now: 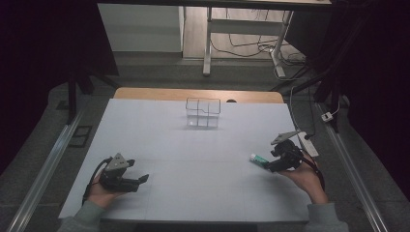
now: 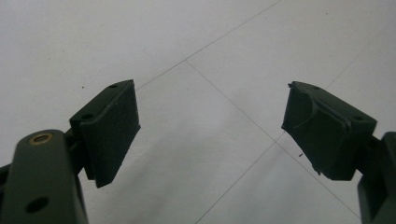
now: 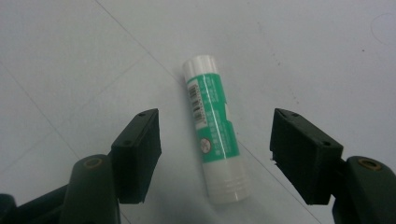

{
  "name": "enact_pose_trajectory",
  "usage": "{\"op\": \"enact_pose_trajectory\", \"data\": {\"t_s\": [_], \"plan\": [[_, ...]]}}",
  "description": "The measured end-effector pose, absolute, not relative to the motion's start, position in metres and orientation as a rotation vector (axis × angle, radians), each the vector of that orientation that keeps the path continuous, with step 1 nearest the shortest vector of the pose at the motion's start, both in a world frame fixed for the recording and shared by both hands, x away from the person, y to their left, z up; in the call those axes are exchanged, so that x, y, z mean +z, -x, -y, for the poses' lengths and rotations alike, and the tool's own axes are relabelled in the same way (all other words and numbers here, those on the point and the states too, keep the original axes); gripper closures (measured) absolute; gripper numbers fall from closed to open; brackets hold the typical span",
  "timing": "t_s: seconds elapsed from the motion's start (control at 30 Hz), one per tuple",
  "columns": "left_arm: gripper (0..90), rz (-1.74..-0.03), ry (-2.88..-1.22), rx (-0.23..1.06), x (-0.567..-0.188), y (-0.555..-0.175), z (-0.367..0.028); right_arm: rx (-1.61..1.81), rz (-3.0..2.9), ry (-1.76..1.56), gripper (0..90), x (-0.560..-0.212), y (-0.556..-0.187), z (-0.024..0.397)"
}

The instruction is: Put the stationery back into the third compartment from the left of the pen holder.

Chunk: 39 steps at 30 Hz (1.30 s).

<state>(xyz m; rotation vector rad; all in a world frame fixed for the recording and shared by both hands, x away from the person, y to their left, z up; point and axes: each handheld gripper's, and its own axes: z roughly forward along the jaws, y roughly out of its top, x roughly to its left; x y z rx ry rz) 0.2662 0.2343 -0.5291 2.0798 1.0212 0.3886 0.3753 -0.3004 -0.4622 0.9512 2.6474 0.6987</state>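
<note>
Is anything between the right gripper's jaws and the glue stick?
Nothing visible. The glue stick lies flat on the white table, between the open jaws of the right gripper, with bare table on both sides of it and neither pad touching it.

left gripper [image 1: 138, 182] jaws wide apart; right gripper [image 1: 270, 164] jaws spread, lowered

A glue stick [image 3: 215, 130] lies on the worktop [image 1: 193, 145] at its right side, between the right tool's [image 3: 215, 156] jaws. A wire rack [image 1: 203, 112] stands toward the far edge, and the left tool [image 2: 210, 135] sits near left.
</note>
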Motion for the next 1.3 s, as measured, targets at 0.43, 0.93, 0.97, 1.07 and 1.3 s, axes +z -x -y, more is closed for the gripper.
{"op": "enact_pose_trajectory", "data": {"t_s": [0.43, 0.93, 0.97, 1.07, 1.3], "plan": [[17.8, -1.021, -2.084, 0.386, -0.530, -0.267, -0.234, 0.611, -2.709, -0.971, 37.1, -0.478, -0.381, 0.302], [17.8, -1.018, -2.089, 0.388, -0.530, -0.267, -0.233, 0.486, -2.758, -0.938, 60.3, -0.490, -0.382, 0.298], [17.8, -1.018, -2.089, 0.388, -0.530, -0.267, -0.233, 0.481, -2.763, -0.933, 60.8, -0.491, -0.382, 0.297], [17.9, -1.017, -2.091, 0.387, -0.530, -0.267, -0.233, 0.474, -2.767, -0.907, 63.7, -0.491, -0.381, 0.296], [17.9, -1.018, -2.092, 0.390, -0.530, -0.267, -0.234, 0.483, -2.767, -0.877, 65.1, -0.490, -0.380, 0.295]]}}
